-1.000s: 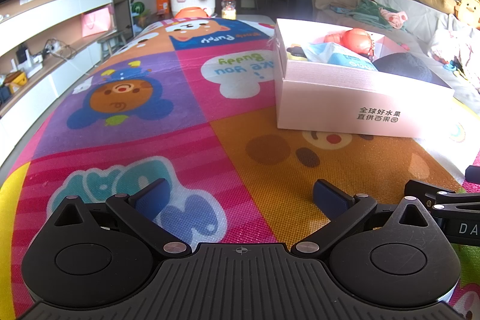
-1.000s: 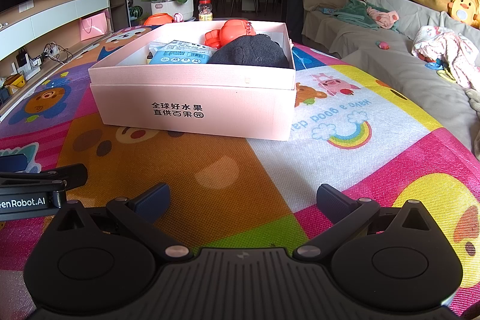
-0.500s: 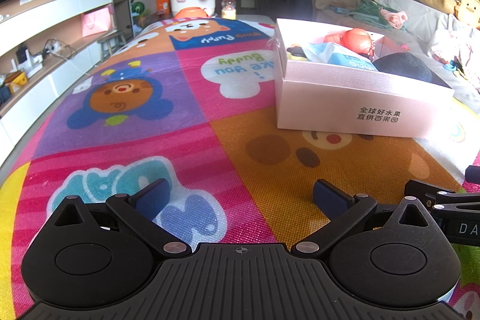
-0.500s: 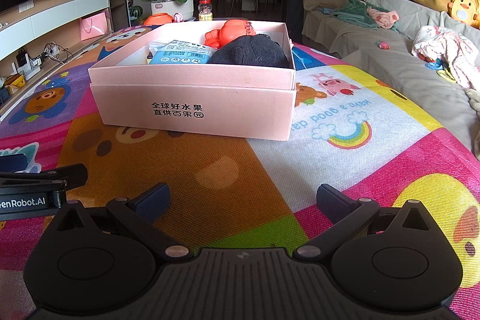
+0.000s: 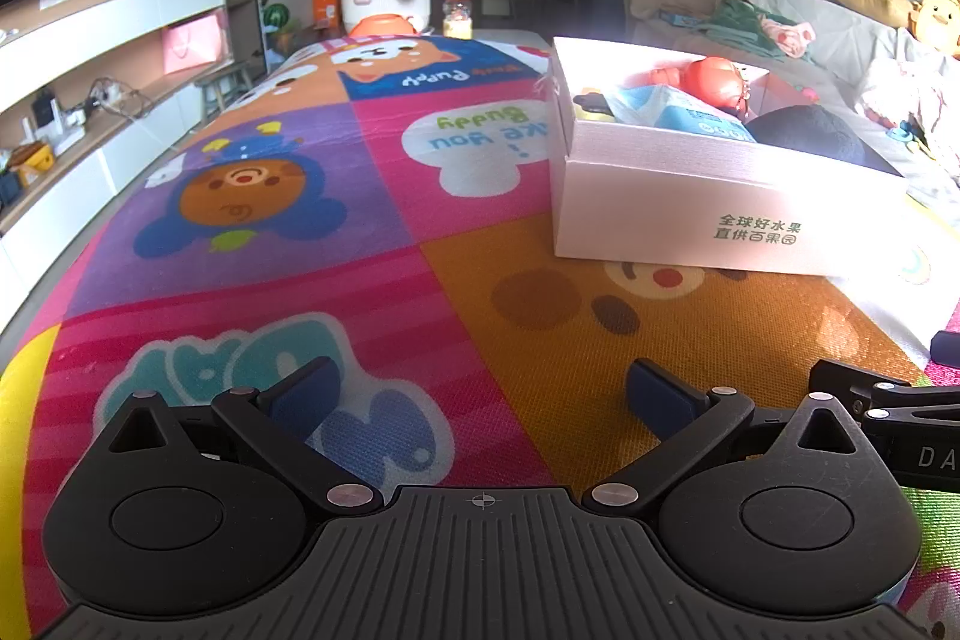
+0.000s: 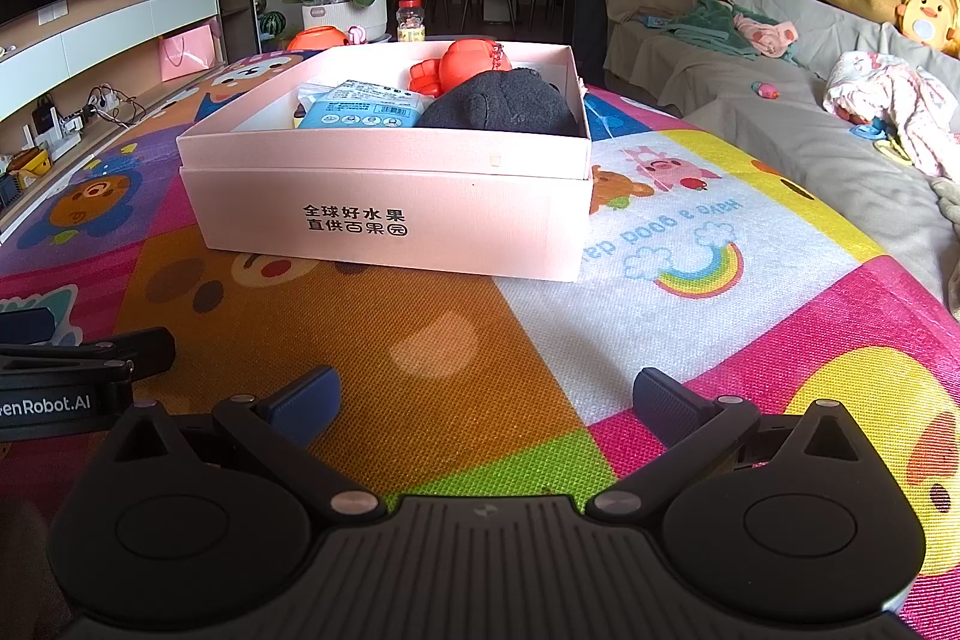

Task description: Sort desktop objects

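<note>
Nothing moved: one box point(image 6: 390, 214), perhaps three items.

A cardboard box point(image 6: 384, 214) sits on the play mat point(image 6: 420, 340). Inside lie a packet point(image 6: 366, 106) left, a knitted hat point(image 6: 498, 103) right, and perhaps a plastic toy point(image 6: 465, 64) behind them.

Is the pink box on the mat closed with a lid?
No, the pink box is open on top, showing an orange toy, a blue packet and a dark knitted item inside.
</note>
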{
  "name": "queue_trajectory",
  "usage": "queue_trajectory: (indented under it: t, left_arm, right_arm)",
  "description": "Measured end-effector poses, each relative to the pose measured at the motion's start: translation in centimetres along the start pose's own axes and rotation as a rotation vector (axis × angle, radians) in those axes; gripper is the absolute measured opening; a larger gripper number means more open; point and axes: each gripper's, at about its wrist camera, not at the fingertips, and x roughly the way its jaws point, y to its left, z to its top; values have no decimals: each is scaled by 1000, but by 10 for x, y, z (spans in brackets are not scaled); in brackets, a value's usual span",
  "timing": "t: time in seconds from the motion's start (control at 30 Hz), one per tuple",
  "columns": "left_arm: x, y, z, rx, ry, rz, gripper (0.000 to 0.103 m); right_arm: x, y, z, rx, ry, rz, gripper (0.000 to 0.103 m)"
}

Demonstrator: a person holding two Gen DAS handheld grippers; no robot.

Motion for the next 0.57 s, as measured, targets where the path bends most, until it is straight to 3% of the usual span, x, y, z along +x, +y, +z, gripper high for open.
queue_trajectory:
  t: [0.2, 0.37, 0.57]
  left_arm:
    - [-2, 2, 0, 6, 7, -5, 103]
    - [-3, -1, 6, -6, 57, 4, 103]
    - [0, -3, 7, -3, 52, 15, 103]
  right_arm:
    - [0, 0, 0, 1, 0, 1, 103]
    - [0, 0, 0, 0, 0, 0, 103]
    - [0, 0, 0, 0, 0, 0, 103]
